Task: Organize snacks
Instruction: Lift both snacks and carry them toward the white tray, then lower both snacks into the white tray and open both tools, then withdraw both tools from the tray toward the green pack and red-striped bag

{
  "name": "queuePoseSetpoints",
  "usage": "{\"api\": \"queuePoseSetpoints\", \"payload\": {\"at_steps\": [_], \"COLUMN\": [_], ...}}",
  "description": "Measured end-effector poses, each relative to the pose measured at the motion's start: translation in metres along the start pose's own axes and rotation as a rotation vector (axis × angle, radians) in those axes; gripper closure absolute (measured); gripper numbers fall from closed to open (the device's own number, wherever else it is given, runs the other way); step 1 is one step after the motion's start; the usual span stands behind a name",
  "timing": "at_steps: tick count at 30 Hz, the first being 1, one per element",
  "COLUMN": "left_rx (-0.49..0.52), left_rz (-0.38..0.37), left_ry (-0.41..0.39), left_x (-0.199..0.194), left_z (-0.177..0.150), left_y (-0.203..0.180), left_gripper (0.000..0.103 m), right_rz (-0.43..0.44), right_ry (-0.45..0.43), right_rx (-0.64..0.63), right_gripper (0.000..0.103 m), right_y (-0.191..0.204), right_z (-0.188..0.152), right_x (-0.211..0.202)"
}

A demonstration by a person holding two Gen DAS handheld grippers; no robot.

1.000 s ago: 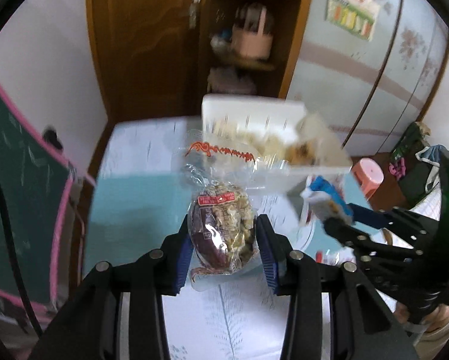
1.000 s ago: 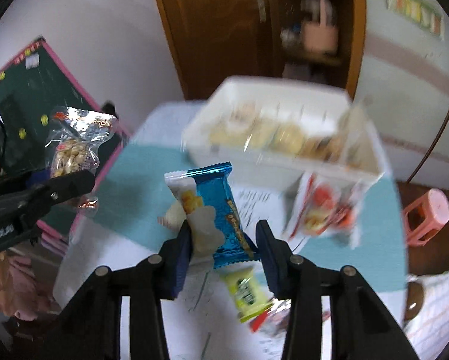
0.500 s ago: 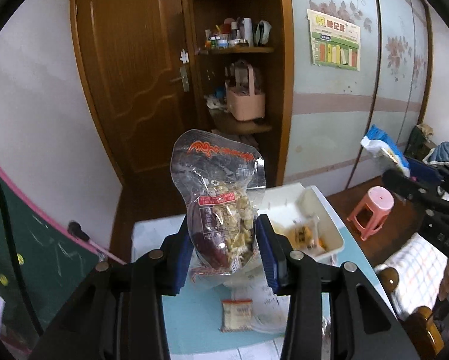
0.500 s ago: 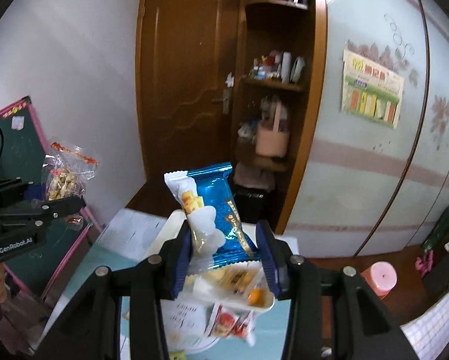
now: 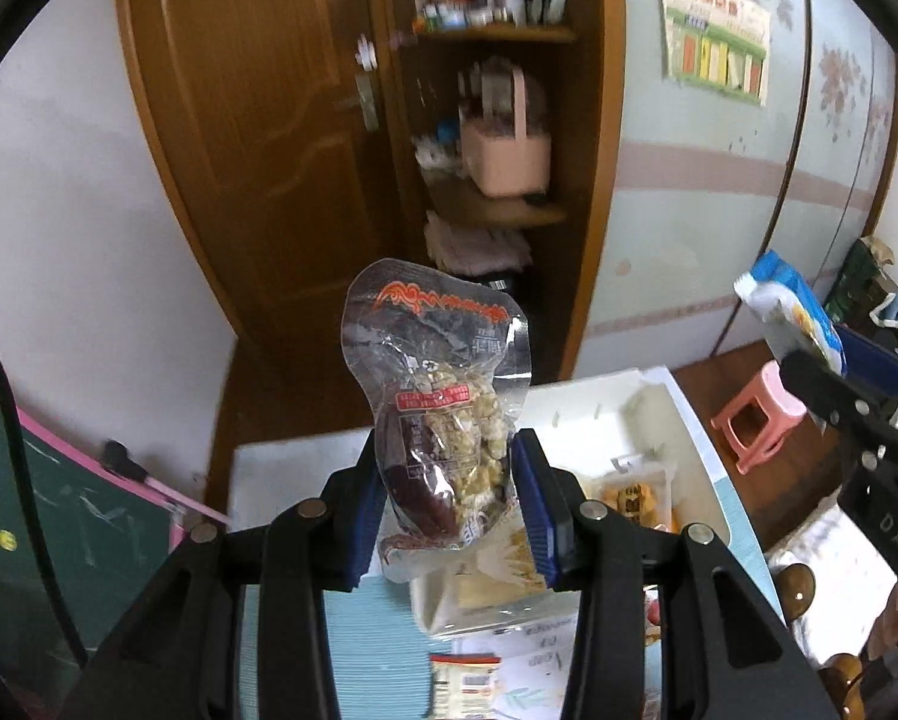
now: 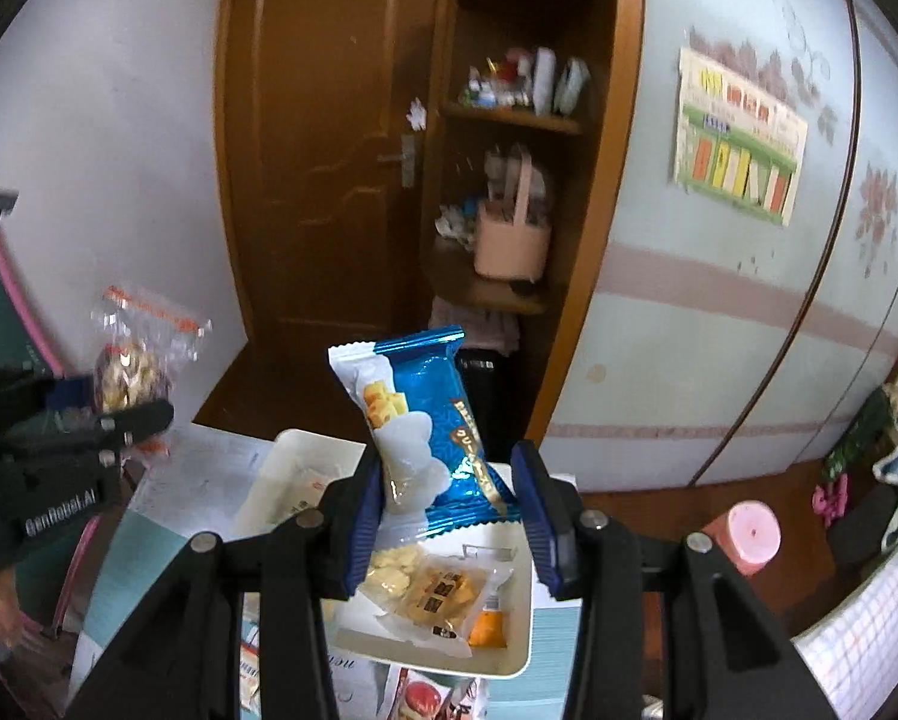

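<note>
Wooden door [image 5: 257, 138] – pink basket [image 5: 506, 159] on shelf – pink stool [image 5: 761, 414]

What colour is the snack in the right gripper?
Blue and white snack packet, clearest in the right wrist view.

The left tongs [image 5: 449, 510] hold a nut packet [image 5: 443, 420] up above the table [image 5: 281, 480]. To their right, the right tongs [image 6: 449, 510] hold a biscuit packet [image 6: 425, 420] above the tray [image 6: 524, 618], where more snack packets [image 6: 437, 588] lie. Behind stands a shelf [image 6: 509, 294].
</note>
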State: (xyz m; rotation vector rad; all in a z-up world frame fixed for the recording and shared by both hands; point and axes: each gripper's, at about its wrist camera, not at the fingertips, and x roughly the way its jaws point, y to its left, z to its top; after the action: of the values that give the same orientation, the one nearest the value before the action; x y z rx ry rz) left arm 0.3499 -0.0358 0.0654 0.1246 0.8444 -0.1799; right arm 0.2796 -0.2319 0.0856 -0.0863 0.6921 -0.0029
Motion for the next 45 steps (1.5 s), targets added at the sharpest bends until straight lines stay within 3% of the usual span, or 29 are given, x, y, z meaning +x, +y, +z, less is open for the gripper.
{"api": "queuePoseSetpoints", "payload": {"at_steps": [6, 8, 10, 11, 14, 20, 26, 45], "left_rx": [-0.013, -0.017, -0.024, -0.030, -0.026, 0.010, 0.013, 0.087], "left_rz": [-0.032, -0.052, -0.070, -0.067, -0.053, -0.011, -0.019, 0.013], "left_ry": [0.094, 0.117, 0.147, 0.148, 0.157, 0.139, 0.124, 0.027], "left_x": [0.071, 0.089, 0.102, 0.105, 0.113, 0.113, 0.097, -0.015], "left_z": [-0.002, -0.002, -0.004, -0.006, -0.009, -0.015, -0.020, -0.045], "left_y": [-0.015, -0.019, -0.021, -0.023, -0.026, -0.030, -0.026, -0.029], "left_gripper": [0.063, 0.057, 0.015, 0.011, 0.010, 0.010, 0.010, 0.010], "right_rz": [0.020, 0.031, 0.062, 0.067, 0.070, 0.075, 0.081, 0.094], "right_ry": [0.122, 0.162, 0.201, 0.216, 0.237, 0.254, 0.248, 0.126], "right_rx": [0.069, 0.077, 0.096, 0.109, 0.148, 0.172, 0.179, 0.126], "right_gripper": [0.060, 0.059, 0.056, 0.050, 0.040, 0.040, 0.040, 0.040], "right_y": [-0.015, -0.016, -0.017, -0.018, -0.021, -0.026, -0.026, -0.011], "right_z": [-0.008, -0.012, -0.017, -0.020, -0.029, -0.042, -0.047, -0.039], "right_x": [0.070, 0.087, 0.102, 0.107, 0.116, 0.120, 0.105, -0.005]}}
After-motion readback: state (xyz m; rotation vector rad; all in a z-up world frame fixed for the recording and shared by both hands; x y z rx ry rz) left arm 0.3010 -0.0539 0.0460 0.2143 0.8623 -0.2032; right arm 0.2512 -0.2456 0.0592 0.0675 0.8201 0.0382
